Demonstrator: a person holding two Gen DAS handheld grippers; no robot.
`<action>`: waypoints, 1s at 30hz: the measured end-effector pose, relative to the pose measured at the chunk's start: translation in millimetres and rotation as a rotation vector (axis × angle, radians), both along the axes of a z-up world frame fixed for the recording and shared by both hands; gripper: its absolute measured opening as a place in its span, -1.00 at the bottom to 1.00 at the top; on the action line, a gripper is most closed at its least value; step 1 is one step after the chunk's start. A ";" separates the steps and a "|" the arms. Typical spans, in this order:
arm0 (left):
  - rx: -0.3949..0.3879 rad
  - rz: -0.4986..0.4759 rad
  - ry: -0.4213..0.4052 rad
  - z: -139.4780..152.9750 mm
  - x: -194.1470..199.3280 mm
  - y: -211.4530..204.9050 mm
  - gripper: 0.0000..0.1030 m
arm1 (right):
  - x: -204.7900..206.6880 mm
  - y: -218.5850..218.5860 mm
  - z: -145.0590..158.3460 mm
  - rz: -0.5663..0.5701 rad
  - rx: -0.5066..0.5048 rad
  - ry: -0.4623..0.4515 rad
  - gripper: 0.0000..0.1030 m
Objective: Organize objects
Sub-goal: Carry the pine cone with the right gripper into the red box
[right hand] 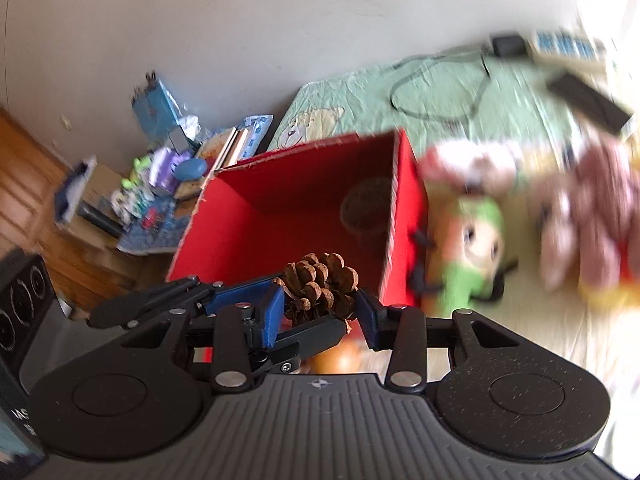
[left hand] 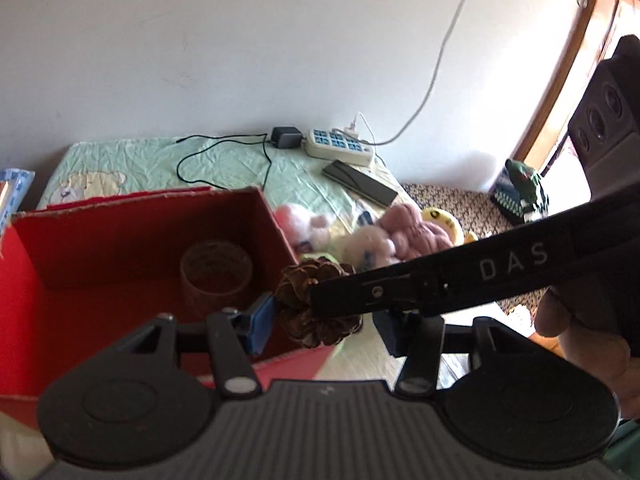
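The right claw (right hand: 322, 312) is clamped on a brown pinecone (right hand: 320, 284), a blue pad pressed on each side of it, and the cone sits in the air above the near right corner of an open red box (right hand: 300, 184). The left claw (left hand: 324, 320) straddles the same pinecone from the left. Its left pad touches the scales, but its other pad is partly hidden behind the right claw's black finger, so I cannot tell whether it grips. A person's hand (left hand: 580, 340) wraps the right claw's handle at the right edge.

Inside the box, against its right wall, lies a brownish ring-shaped roll (left hand: 216, 276). Just right of the box a heap of plush toys (left hand: 400, 232) rests on a green sheet (left hand: 224, 160), with a green-hooded doll (right hand: 476, 240) nearest the box. Farther back, by the wall, lie a dark flat bar (left hand: 360, 182), a white power strip (left hand: 340, 146) and a black adapter (left hand: 286, 136) with its cable
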State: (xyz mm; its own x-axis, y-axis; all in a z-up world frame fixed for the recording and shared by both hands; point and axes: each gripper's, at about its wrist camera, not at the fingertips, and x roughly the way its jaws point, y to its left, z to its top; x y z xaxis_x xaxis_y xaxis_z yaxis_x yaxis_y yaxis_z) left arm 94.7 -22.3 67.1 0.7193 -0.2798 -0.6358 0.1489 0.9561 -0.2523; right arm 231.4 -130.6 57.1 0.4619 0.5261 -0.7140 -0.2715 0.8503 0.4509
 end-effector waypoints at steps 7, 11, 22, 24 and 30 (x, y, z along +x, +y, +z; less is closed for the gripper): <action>-0.124 0.051 0.081 -36.9 33.3 44.7 0.04 | 56.4 37.6 -16.3 0.137 -0.203 0.049 -0.18; -0.161 0.061 0.149 -63.0 46.8 53.0 0.04 | 77.5 57.7 -33.9 0.217 -0.317 0.104 -0.18; -0.204 0.027 0.270 -99.6 65.0 51.5 0.04 | 100.8 93.2 -63.9 0.364 -0.553 0.238 -0.19; -0.212 0.022 0.286 -104.6 67.5 51.4 0.04 | 102.9 97.5 -68.9 0.371 -0.580 0.254 -0.21; -0.228 0.015 0.290 -110.3 69.4 49.8 0.12 | 105.7 103.1 -76.7 0.385 -0.618 0.280 -0.17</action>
